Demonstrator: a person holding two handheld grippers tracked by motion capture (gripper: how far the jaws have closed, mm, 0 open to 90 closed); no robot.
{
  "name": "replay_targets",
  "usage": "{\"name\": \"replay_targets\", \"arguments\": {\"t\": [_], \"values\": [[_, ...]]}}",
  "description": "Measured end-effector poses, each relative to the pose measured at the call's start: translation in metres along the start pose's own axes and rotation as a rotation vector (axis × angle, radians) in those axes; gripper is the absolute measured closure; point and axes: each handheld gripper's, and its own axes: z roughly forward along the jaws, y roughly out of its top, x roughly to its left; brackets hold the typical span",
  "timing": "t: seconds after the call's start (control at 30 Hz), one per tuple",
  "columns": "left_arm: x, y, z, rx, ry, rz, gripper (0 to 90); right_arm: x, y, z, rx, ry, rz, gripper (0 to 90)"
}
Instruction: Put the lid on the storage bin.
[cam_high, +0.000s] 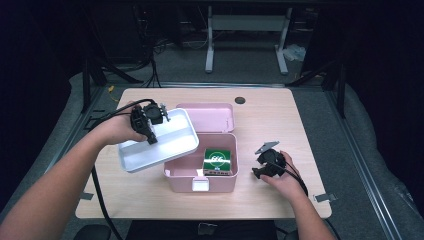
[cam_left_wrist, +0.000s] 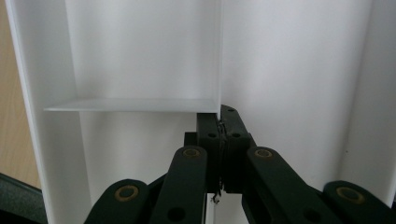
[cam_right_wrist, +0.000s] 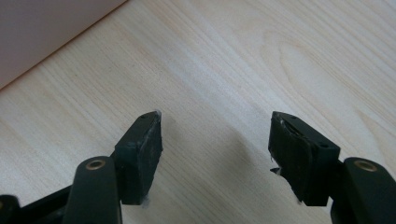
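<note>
My left gripper (cam_high: 150, 136) is shut on a thin inner partition (cam_left_wrist: 219, 56) of a white tray (cam_high: 167, 147) and holds the tray tilted in the air, over the left edge of an open pink box (cam_high: 200, 184). In the left gripper view the jaws pinch the partition's edge, with the tray's white floor (cam_left_wrist: 294, 70) behind them. A green packet (cam_high: 217, 159) lies inside the box at its right. To the right of the box, low over the table, my right gripper (cam_high: 256, 173) stands open; nothing lies between its pads (cam_right_wrist: 144, 154).
The pink box's lid (cam_high: 207, 117) lies flat, open behind it. A dark round grommet (cam_high: 240, 100) sits near the table's far edge. Bare wood (cam_right_wrist: 243, 56) lies under the right gripper, with the pink box wall (cam_right_wrist: 37, 32) nearby.
</note>
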Motion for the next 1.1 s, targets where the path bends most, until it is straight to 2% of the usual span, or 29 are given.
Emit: {"name": "replay_targets", "arguments": {"t": [0.1, 0.3, 0.33, 0.37, 0.43, 0.53, 0.57, 0.63, 0.67, 0.77, 1.0, 1.1], "values": [[-0.003, 0.010, 0.002, 0.005, -0.014, 0.027, 89.0, 0.000, 0.000, 0.000, -0.002, -0.001, -0.004, 34.4], [-0.009, 0.027, 0.005, 0.006, -0.014, 0.068, 89.1, 0.001, 0.000, -0.001, -0.004, 0.002, -0.002, 34.4], [-0.013, 0.034, 0.007, 0.006, -0.019, 0.097, 89.1, 0.001, -0.001, -0.001, -0.005, 0.002, -0.003, 34.4], [-0.013, 0.034, 0.007, 0.006, -0.019, 0.097, 89.1, 0.001, -0.001, -0.001, -0.005, 0.002, -0.003, 34.4], [-0.019, 0.045, 0.011, -0.004, -0.028, 0.144, 89.1, 0.001, -0.002, -0.002, -0.002, -0.003, 0.000, 34.4], [-0.024, 0.053, 0.013, -0.009, -0.030, 0.166, 89.1, 0.001, -0.003, -0.003, -0.003, -0.003, 0.001, 34.4], [-0.028, 0.060, 0.014, -0.011, -0.028, 0.202, 89.1, 0.001, -0.005, -0.005, -0.005, -0.005, 0.009, 34.4], [-0.030, 0.063, 0.014, -0.012, -0.029, 0.212, 89.1, 0.001, -0.006, -0.005, -0.003, -0.015, 0.010, 34.5], [-0.034, 0.069, 0.014, -0.023, -0.029, 0.237, 89.1, -0.001, -0.008, -0.007, -0.007, -0.010, 0.014, 34.5], [-0.039, 0.076, 0.016, -0.029, -0.039, 0.267, 89.1, -0.001, -0.010, -0.008, -0.010, -0.013, 0.027, 34.5], [-0.047, 0.090, 0.022, -0.014, -0.054, 0.319, 89.1, -0.002, -0.013, -0.011, -0.012, -0.014, 0.032, 34.5], [-0.049, 0.094, 0.024, -0.015, -0.057, 0.326, 89.1, -0.002, -0.015, -0.012, -0.008, -0.016, 0.037, 34.5]]}}
